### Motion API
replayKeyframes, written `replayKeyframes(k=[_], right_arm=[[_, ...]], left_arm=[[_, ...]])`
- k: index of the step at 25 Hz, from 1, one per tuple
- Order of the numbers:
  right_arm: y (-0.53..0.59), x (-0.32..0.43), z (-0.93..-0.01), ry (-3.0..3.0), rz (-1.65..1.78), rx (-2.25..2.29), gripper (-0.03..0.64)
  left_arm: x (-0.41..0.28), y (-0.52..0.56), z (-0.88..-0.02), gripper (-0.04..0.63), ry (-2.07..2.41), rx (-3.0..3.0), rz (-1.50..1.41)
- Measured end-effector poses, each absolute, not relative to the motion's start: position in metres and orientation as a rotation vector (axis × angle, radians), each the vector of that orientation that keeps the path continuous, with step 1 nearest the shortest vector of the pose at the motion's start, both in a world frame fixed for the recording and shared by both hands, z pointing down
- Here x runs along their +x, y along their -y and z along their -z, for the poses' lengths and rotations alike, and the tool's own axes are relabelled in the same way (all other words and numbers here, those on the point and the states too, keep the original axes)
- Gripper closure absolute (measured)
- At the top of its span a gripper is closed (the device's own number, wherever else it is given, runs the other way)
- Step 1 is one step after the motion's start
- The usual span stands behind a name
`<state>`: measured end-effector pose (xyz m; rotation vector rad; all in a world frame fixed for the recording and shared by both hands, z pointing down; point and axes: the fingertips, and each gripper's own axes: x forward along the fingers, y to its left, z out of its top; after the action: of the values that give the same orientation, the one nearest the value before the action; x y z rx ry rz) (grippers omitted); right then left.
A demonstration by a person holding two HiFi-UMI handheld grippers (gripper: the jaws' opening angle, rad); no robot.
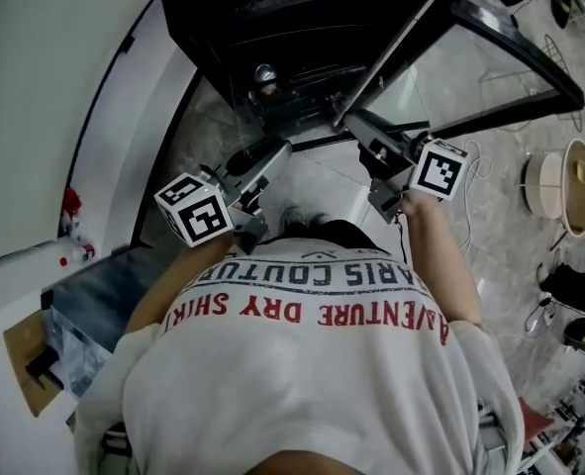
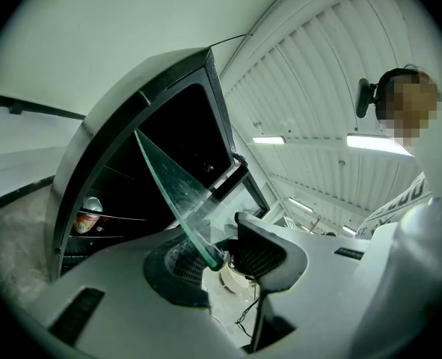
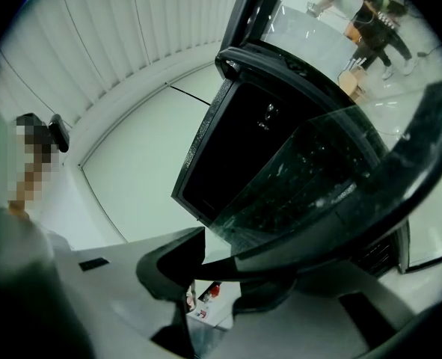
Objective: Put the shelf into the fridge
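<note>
A glass shelf (image 1: 450, 67) with a dark rim hangs tilted in front of the open black fridge (image 1: 292, 28), carried between both grippers. My left gripper (image 1: 292, 148) is shut on its bare glass edge. In the left gripper view the shelf (image 2: 176, 185) rises edge-on from the left gripper (image 2: 224, 260) toward the fridge (image 2: 168, 126). My right gripper (image 1: 376, 148) is shut on the near black rim. In the right gripper view the shelf (image 3: 318, 170) stretches from the right gripper (image 3: 221, 256) across the front of the fridge (image 3: 235, 148).
A can (image 2: 90, 214) stands on a lower level inside the fridge. A white wall (image 1: 45, 87) runs along the left. On the floor at the right lie a round white container (image 1: 544, 184) and cables. People (image 3: 378, 13) stand far behind.
</note>
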<state>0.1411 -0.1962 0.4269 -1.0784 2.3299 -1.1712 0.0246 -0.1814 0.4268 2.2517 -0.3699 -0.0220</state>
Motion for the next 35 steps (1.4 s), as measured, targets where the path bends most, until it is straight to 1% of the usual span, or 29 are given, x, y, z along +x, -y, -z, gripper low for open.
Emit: replayKeyframes(k=[19,24,35], right_arm=[[0.232,0.147,-0.427,-2.409,1.236,-0.968,0.5],[0.239,0.15,-0.438,-2.374,1.297,-0.982,0.5],[0.264,0.15,-0.44,-2.439,1.232,-0.934,0.5]], left_arm=[[0.033,0.206,-0.427,0.454,0.522,2.219,0.058],[0.033,0.213,-0.431,0.451,0.553,2.213,0.074],[0.037,0.234,-0.445,0.448,0.596,2.207,0.088]])
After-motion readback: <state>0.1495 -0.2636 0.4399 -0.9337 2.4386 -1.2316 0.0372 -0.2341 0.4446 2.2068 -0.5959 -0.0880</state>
